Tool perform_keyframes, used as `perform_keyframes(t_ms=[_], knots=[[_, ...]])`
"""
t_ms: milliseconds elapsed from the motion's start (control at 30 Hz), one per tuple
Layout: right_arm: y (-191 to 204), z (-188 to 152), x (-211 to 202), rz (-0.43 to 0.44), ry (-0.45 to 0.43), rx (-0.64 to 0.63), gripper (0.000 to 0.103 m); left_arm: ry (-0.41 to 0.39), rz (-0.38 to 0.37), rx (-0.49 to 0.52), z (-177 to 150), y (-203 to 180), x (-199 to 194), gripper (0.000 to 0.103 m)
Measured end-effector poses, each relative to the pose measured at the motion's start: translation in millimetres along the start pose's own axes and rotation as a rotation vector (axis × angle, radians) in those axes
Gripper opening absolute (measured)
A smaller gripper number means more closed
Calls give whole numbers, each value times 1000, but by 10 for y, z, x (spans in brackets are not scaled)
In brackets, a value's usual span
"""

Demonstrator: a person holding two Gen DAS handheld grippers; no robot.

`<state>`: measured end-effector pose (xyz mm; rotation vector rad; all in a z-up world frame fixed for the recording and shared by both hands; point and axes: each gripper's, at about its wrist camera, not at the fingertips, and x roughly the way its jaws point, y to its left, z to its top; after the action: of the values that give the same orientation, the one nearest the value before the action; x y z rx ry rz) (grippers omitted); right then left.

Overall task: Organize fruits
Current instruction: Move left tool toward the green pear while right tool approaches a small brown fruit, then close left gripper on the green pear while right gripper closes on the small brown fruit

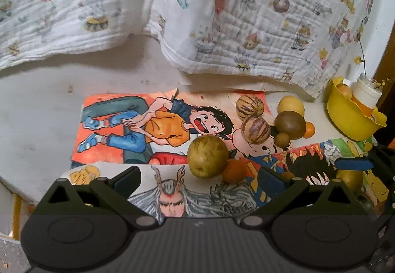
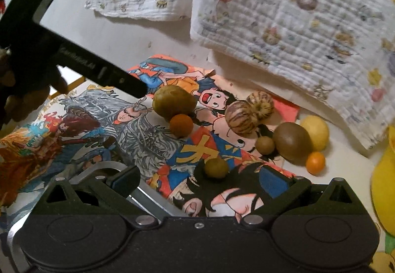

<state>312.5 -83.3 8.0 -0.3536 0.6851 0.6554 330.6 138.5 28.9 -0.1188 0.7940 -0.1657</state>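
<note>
A white table (image 1: 37, 105) carries overlapping cartoon drawings (image 1: 138, 125), loose fruits (image 1: 207, 157), a yellow bowl (image 1: 345, 115) and patterned cloth (image 1: 246, 26).

Fruit lies scattered across cartoon posters (image 2: 153, 139): a large green fruit (image 2: 174, 102) touching a small orange one (image 2: 181, 125), two striped fruits (image 2: 249, 110) together, the right gripper (image 2: 209, 184) spread wide over a small green fruit (image 2: 216, 167).

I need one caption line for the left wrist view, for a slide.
Open left gripper faces loose fruits on cartoon posters, beside a yellow bowl.
</note>
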Motion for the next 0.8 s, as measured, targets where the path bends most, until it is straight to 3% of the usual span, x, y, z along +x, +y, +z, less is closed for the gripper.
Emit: perform_keyframes(t_ms=[200,467,800], knots=[[-72,27,210,-30,40,35,96,29,-53,-11,85,75,252,102],[-147,25,431,-34,71,158,83,60,-89,-51,159,135,536,92],[-212,-22,583,-49,95,262,52,93,-107,-74,197,127,769,69]])
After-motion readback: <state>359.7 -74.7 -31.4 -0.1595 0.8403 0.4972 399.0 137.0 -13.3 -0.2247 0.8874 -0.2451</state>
